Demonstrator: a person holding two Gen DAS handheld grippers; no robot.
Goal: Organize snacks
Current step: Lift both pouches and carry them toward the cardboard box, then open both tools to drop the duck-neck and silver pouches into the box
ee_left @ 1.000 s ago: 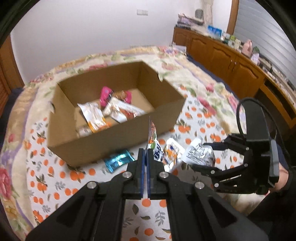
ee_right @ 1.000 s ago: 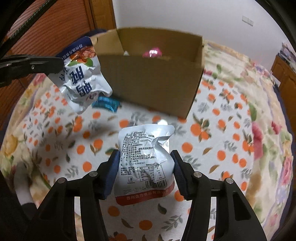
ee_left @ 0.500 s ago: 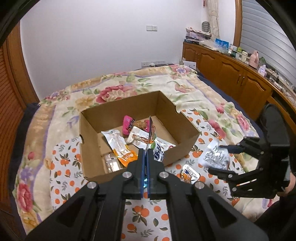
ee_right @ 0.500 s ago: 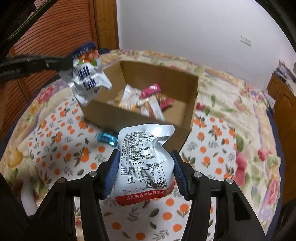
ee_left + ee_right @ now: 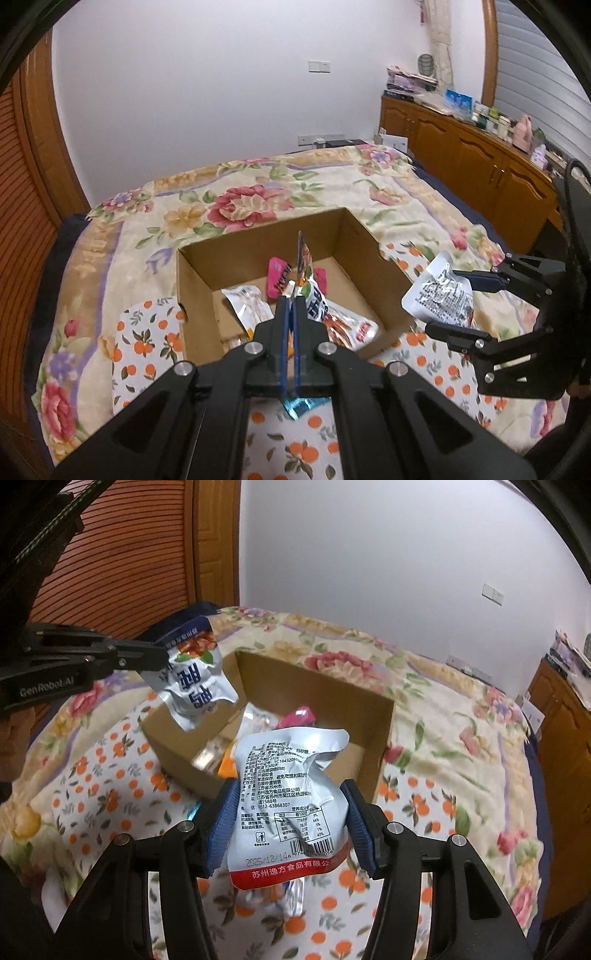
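Floral bed (image 5: 258,192); pouch (image 5: 291,805) between right tongs (image 5: 291,827).

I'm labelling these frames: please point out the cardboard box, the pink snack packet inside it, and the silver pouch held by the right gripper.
cardboard box (image 5: 192,291), left wrist view, on its left inner wall.
pink snack packet (image 5: 277,275), left wrist view, on its front face.
silver pouch (image 5: 291,805), right wrist view, on its printed back panel.

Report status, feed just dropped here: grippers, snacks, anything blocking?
Left gripper shut on blue pouch. Right gripper shut on silver pouch. Both above box. Nothing blocking.
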